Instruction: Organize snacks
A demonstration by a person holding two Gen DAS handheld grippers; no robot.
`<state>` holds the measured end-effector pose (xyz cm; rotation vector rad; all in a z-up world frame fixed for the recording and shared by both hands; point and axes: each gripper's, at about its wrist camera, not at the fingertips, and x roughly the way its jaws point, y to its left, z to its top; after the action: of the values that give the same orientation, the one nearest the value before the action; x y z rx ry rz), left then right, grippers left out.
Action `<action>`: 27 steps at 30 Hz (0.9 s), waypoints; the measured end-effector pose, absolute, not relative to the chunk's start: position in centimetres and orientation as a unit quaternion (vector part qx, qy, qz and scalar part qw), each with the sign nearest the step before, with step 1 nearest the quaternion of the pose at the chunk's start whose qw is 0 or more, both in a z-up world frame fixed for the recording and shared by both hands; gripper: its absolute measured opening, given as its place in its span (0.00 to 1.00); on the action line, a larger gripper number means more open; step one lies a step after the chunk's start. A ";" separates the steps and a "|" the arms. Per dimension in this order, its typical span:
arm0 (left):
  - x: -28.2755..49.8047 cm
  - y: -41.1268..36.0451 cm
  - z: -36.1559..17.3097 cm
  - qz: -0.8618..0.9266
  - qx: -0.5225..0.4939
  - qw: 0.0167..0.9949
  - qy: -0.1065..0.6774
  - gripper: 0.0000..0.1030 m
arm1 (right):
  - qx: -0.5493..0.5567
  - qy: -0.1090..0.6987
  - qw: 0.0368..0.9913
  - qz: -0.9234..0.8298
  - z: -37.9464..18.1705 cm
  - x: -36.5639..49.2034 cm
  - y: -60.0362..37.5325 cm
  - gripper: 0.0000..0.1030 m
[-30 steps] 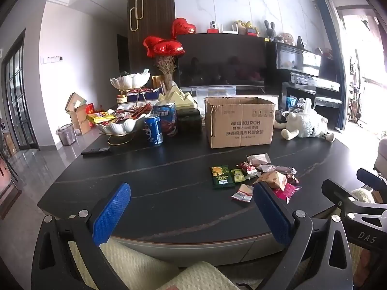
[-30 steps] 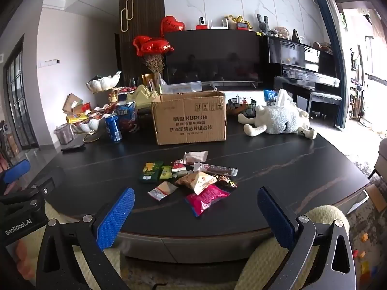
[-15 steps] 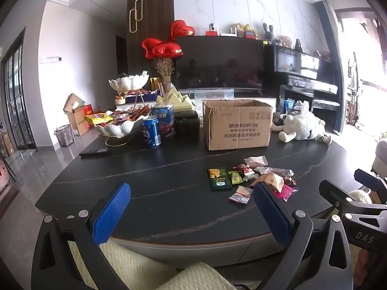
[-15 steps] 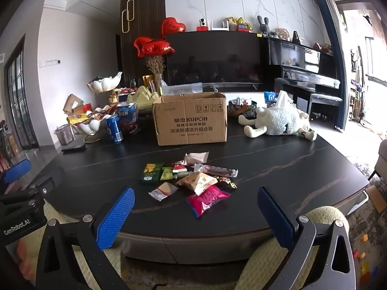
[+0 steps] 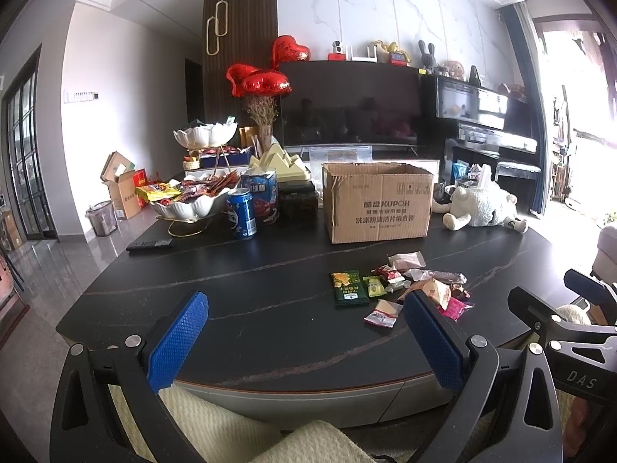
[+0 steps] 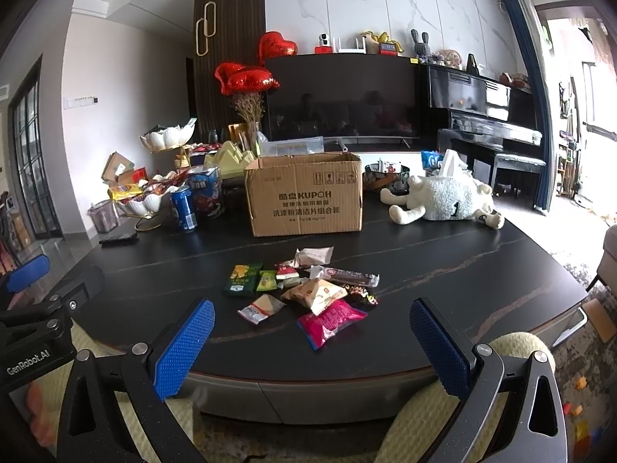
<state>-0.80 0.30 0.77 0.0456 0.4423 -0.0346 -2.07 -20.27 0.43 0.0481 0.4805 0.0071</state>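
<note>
Several snack packets lie in a loose pile [image 6: 304, 289] on the dark table [image 6: 462, 270], among them a green packet [image 6: 242, 278], a pink packet [image 6: 331, 321] and an orange packet [image 6: 313, 294]. The pile also shows in the left wrist view [image 5: 401, 287]. An open cardboard box [image 6: 306, 200] stands behind the pile, and shows in the left wrist view [image 5: 378, 201]. My left gripper [image 5: 304, 337] is open and empty, short of the table's near edge, left of the pile. My right gripper [image 6: 312, 341] is open and empty, in front of the pile.
A white bowl of snacks [image 5: 193, 198], a blue can [image 5: 241, 219] and a blue tin [image 5: 259, 196] stand at the table's left back. A remote [image 5: 150, 245] lies near them. A plush sheep [image 6: 443, 200] lies at the right back. The TV stands beyond.
Both views have shifted slightly; the box and the snack pile sit a little lower and nearer in the frames. Both grippers stay open and empty.
</note>
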 end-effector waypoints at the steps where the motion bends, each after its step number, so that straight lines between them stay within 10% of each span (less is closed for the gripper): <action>1: -0.8 0.3 0.9 -0.017 0.022 0.975 0.218 1.00 | 0.024 0.238 0.971 0.003 0.4 -2.1 -20.3 1.00; 27: -1.1 0.1 1.0 -0.018 0.023 0.976 0.217 1.00 | 0.022 0.231 0.973 0.004 0.9 -2.3 -20.2 1.00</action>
<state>-1.15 0.08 1.00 0.0460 0.4367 -0.0357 -2.29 -20.21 0.87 0.0445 0.4671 0.0071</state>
